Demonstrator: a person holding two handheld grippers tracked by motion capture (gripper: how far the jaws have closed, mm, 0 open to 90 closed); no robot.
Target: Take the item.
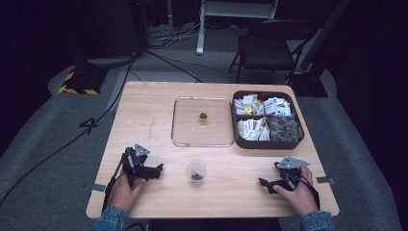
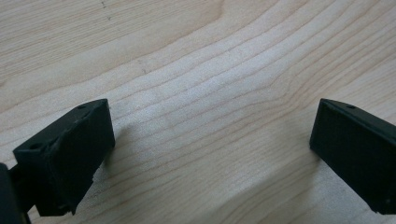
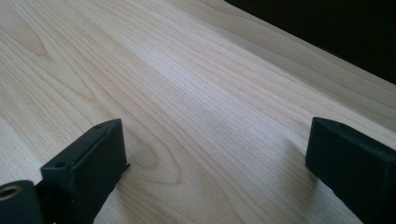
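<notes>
Your left gripper & right gripper rest near the pale wooden table's front edge, a small clear plastic cup btwn them.

Bare table runs open along the left half and the near edge. A small clear cup stands between the left gripper and right gripper, obstructing direct passage. Farther back, the clear square lid touches the brown compartment tray, blocking the right rear.
</notes>
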